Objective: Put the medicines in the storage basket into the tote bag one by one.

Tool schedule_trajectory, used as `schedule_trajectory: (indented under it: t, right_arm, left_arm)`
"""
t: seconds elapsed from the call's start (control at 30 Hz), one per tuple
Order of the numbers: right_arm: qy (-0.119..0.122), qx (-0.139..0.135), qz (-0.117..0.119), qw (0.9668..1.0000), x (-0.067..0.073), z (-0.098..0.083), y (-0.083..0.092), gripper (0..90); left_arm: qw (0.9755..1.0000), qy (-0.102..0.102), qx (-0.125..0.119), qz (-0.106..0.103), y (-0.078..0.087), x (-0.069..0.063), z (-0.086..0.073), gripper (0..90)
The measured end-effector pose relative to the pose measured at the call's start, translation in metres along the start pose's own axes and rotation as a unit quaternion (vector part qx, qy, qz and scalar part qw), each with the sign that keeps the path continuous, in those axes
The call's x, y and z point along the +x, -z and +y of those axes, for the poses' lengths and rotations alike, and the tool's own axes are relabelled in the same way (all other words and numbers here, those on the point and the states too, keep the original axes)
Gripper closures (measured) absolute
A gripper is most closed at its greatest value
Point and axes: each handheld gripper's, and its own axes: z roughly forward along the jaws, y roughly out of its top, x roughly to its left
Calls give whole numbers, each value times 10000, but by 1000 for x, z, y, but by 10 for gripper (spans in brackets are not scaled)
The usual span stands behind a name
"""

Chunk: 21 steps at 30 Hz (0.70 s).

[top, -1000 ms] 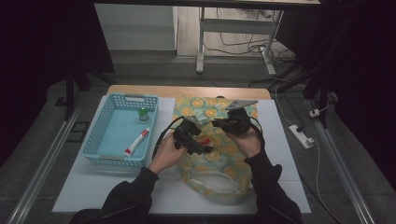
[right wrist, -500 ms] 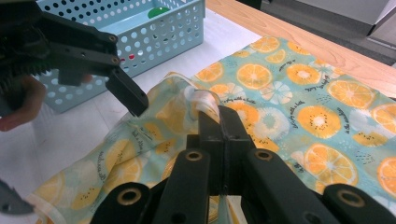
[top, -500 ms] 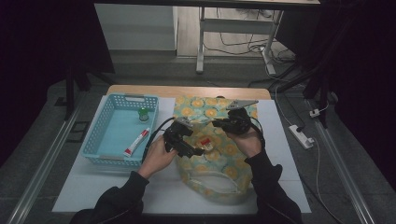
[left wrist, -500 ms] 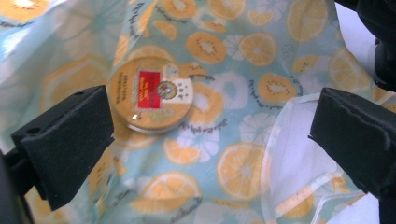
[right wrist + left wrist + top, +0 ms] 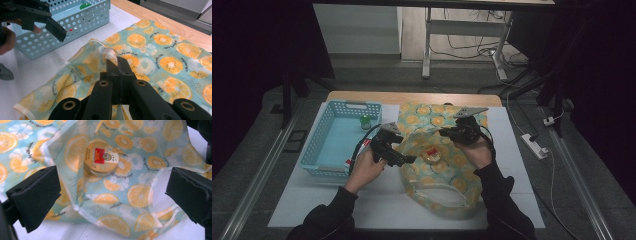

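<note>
A fruit-print bag (image 5: 439,165) with orange and kiwi slices on pale teal lies spread on the white table cover (image 5: 337,200), its mouth held open toward the person. The right gripper (image 5: 447,132) sits at about 1 o'clock from the bag's middle, its jaws pressed together on the rim of the bag (image 5: 107,53), pinching a fold of cloth and its clear edging and lifting that edge off the table. Inside the opened bag, lying flat on the lower layer, is a round gold tin (image 5: 100,158) with a red label; in the high view it shows near the bag's centre (image 5: 431,153). The left gripper (image 5: 409,160) hovers at the bag's 9 o'clock edge, just beside the mouth, its jaws spread wide with nothing between them, pointing toward the tin. At 9 o'clock from the bag stands a light blue perforated basket (image 5: 319,150), holding a small green-capped item (image 5: 365,121) at its far end.
</note>
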Motion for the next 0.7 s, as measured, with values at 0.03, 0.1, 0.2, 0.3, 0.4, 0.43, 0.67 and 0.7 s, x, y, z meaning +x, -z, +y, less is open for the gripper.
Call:
schedule_trajectory:
  t: [0.03,0.1,0.2,0.3,0.4,0.43,0.67,0.7]
  right_arm:
    - [-1,-2,0,10000,0,0,0,900]
    - [-1,-9,5,10000,0,0,0,900]
    - [2,-12,3,10000,0,0,1,900]
    - [8,-6,-2,10000,0,0,0,900]
    - [13,-3,-6,10000,0,0,0,900]
    - [14,-5,-7,10000,1,0,0,900]
    - [43,-25,-3,10000,1,1,1,900]
    - [53,-25,1,10000,2,1,2,900]
  left_arm:
    - [10000,-13,34,52,2,0,0,0]
    - [9999,-18,57,140,5,0,-2,0]
    - [9998,82,64,159,10,2,-4,0]
    - [9995,208,100,194,15,5,-7,0]
    - [9991,284,111,297,22,8,-10,0]
    - [9989,301,97,353,24,9,-11,0]
    - [9967,400,102,702,40,17,-18,0]
    - [9964,405,111,741,41,18,-18,0]
